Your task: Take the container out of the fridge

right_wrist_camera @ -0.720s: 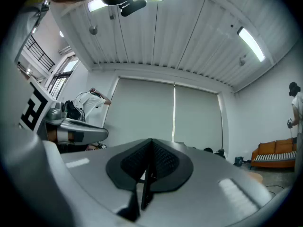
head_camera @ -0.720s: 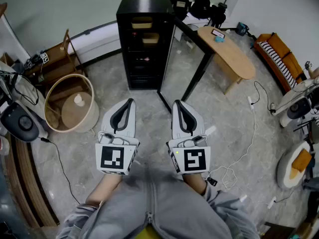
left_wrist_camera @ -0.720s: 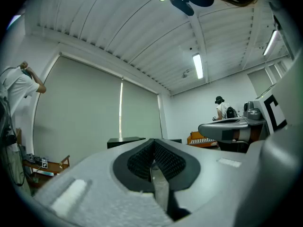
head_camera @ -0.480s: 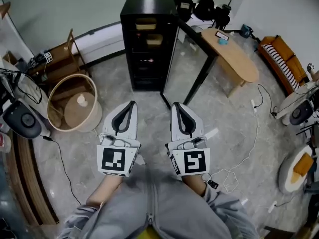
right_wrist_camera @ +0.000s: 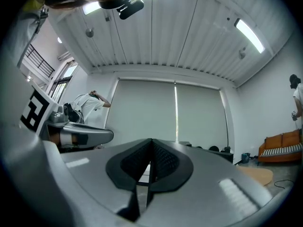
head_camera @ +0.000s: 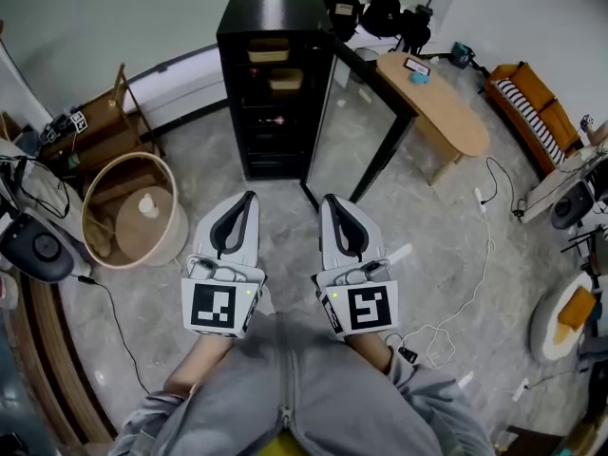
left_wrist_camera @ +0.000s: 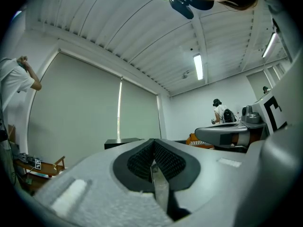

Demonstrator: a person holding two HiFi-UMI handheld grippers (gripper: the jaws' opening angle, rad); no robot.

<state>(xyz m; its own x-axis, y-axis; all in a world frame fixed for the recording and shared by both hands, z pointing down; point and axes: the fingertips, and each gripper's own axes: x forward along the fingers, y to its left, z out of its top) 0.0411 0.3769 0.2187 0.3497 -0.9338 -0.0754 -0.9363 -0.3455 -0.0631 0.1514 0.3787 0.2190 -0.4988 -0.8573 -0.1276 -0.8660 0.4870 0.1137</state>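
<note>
Fridge [head_camera: 275,112] stands open straight ahead, equally far from both claws. Container [head_camera: 269,53] sits high inside it. Left claw [head_camera: 247,198] and right claw [head_camera: 329,200] are clenched, empty.

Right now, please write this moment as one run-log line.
fridge: door open | container: on upper shelf | left claw: shut, empty | right claw: shut, empty
</note>
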